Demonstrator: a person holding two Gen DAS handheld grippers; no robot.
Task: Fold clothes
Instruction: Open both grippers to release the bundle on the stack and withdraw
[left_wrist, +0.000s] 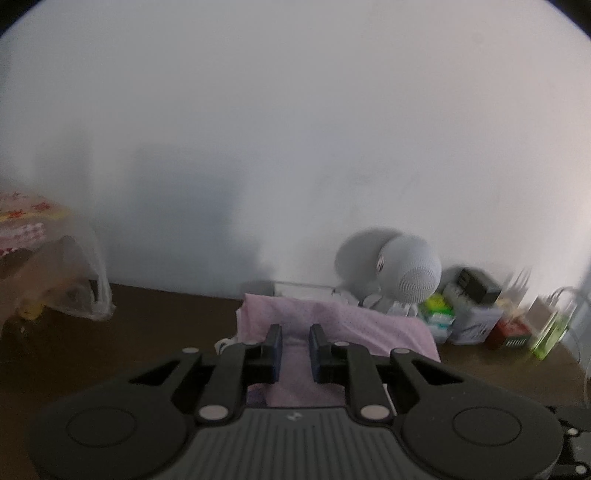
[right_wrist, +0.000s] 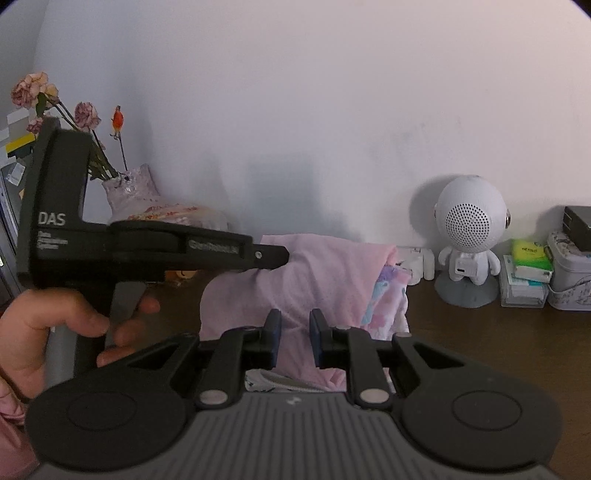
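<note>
A pink garment (right_wrist: 317, 273) with a pastel print at its right edge is lifted off the brown table (right_wrist: 498, 332), draped and bunched. My left gripper (right_wrist: 273, 258) comes in from the left in the right wrist view, held by a hand, and its tip pinches the garment's upper left part. In the left wrist view the garment (left_wrist: 332, 321) runs between the left gripper's (left_wrist: 295, 332) narrowly parted blue pads (left_wrist: 276, 350). My right gripper (right_wrist: 294, 328) sits low in front of the garment with cloth between its narrowly parted pads (right_wrist: 274, 339).
A white round-headed robot figure (right_wrist: 469, 236) stands at the back right against the wall, next to tissue packs (right_wrist: 530, 258) and a tin (right_wrist: 572, 273). A vase of dried flowers (right_wrist: 129, 192) stands at the back left. A plastic bag (left_wrist: 74, 280) sits far left.
</note>
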